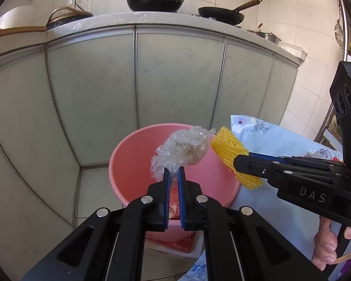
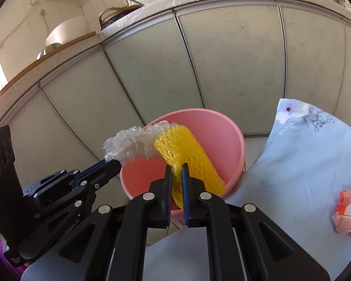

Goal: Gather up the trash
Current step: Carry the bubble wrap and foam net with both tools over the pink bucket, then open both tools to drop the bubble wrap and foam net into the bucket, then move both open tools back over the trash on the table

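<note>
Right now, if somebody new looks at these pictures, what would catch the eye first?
The pink bucket on the floor by the cabinets, with both tongs over it. The left tongs are shut on crumpled clear plastic, and the right tongs are shut on a yellow foam net. To the right lies a flowered blue cloth.

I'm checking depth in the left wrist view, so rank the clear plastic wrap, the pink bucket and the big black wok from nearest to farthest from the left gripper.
From the left gripper:
1. Clear plastic wrap, pinched between its fingers.
2. Pink bucket, right below and ahead, on the floor.
3. Big black wok, farthest, up on the counter at the back.
</note>
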`<action>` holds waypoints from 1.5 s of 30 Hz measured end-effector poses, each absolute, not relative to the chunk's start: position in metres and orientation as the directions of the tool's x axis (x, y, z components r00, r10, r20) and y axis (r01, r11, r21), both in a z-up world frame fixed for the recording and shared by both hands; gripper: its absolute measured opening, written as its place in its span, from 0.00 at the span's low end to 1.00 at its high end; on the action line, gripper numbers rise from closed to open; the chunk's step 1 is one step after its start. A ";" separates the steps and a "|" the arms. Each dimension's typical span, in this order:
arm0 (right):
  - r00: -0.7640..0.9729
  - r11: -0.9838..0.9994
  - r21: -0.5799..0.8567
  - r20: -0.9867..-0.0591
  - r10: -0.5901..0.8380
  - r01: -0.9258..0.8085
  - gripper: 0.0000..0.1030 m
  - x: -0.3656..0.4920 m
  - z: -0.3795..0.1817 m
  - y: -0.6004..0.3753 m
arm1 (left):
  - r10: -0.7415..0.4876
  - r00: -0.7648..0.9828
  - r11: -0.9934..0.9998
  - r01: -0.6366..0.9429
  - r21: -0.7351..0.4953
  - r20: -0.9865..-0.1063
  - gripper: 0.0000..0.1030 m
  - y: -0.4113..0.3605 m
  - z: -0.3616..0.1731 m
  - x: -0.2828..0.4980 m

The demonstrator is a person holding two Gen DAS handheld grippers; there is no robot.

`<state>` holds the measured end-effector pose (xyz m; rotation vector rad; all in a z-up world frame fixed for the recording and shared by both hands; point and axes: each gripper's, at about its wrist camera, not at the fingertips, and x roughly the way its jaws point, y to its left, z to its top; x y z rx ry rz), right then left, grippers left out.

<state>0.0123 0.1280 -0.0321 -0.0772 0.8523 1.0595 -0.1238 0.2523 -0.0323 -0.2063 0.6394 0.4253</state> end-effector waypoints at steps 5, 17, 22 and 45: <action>0.194 0.530 0.334 -0.676 0.711 -0.779 0.08 0.018 -0.050 0.141 | 0.327 0.690 0.886 -0.461 -0.045 -0.645 0.06 0.260 -0.046 -0.120; 0.171 0.542 0.332 -0.713 0.680 -0.772 0.22 0.029 -0.068 0.149 | 0.340 0.644 0.867 -0.497 -0.037 -0.686 0.09 0.260 -0.060 -0.112; 0.171 0.528 0.321 -0.709 0.685 -0.786 0.30 0.024 -0.066 0.150 | 0.335 0.651 0.864 -0.500 -0.053 -0.681 0.19 0.261 -0.057 -0.116; 0.401 0.664 0.157 -0.689 0.604 -0.731 0.30 -0.008 -0.029 0.020 | 0.160 0.783 0.956 -0.275 -0.104 -0.601 0.34 0.179 -0.005 -0.098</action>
